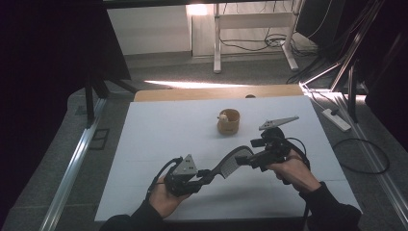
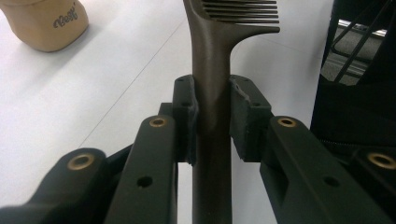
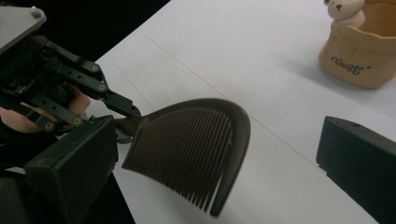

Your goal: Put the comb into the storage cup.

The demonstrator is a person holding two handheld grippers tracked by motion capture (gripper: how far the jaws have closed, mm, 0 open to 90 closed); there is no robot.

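Item one: a dark brown plastic comb with a curved back, a fan of fine teeth and a long narrow handle, held in the air above the near half of the white table top, not touching it. The left gripper view shows its handle running up between that gripper's two black jaws, which are clamped against it on both sides.

Item two: the left gripper, in the person's left hand, just to the near-left of the comb, gripping the handle end.

Item three: the right gripper, in the person's right hand, at the comb's far-right end. In the right gripper view its jaws stand wide apart, one on each side of the comb's toothed fan, with clear gaps; they hold nothing. The left gripper appears there beyond the comb.

Item four: a small tan pot with a printed word on its side and a pale bear figure at its rim, standing on the table beyond the comb, well apart from it.
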